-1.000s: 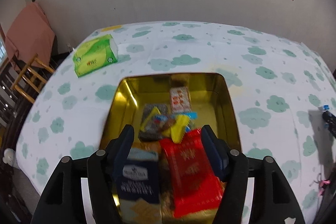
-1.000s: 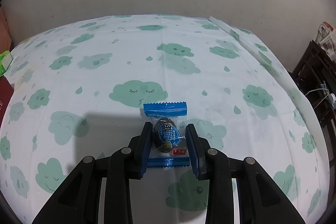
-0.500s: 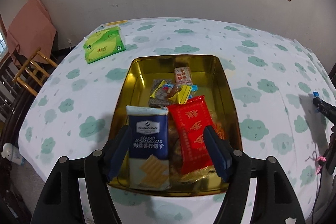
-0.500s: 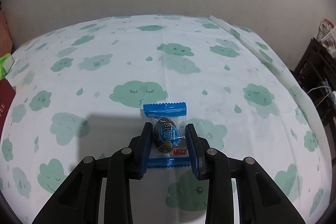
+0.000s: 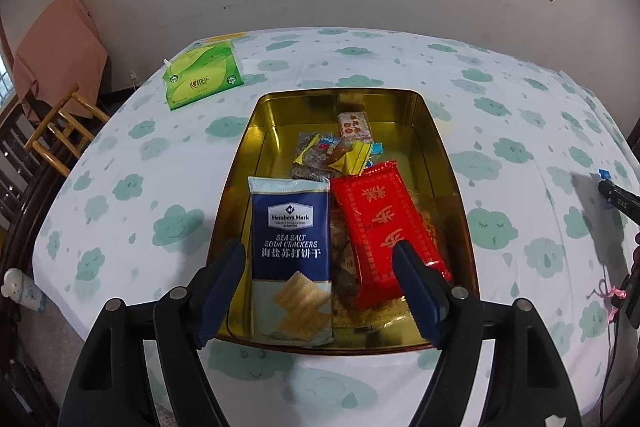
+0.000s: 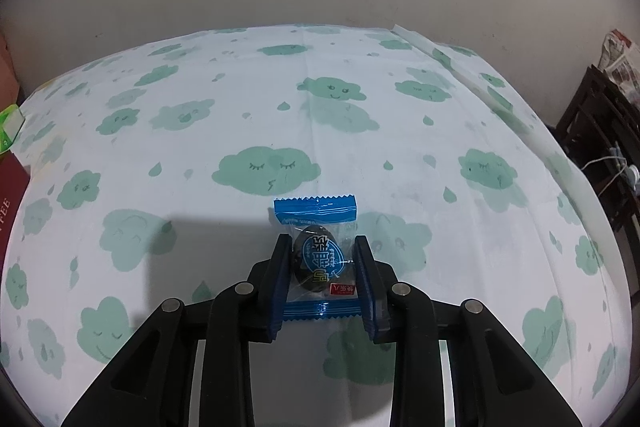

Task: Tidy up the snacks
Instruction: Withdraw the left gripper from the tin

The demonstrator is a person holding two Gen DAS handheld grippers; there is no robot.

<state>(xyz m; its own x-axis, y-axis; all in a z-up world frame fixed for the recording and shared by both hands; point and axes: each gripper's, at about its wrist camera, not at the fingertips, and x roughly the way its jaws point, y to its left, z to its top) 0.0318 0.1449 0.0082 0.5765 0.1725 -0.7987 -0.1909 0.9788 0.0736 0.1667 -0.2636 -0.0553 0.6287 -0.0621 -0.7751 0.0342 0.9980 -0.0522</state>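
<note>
The left claw (image 5: pixel 320 267) has pulled back from the gold tin (image 5: pixel 240 163), and the whole tin shows now.
Its jaws are opening with nothing gripped; the blue cracker pack (image 5: pixel 291 227) and shiny red pack (image 5: pixel 386 223) lie flat in the tin below, small candies at 12 o'clock. The right claw (image 6: pixel 322 263) is clenched on a crinkly blue candy (image 6: pixel 318 255). Soft cloud cloth (image 6: pixel 360 99) spreads wide and bare toward 12 o'clock. A green tissue pack (image 5: pixel 202 75) sits at 10 o'clock.
</note>
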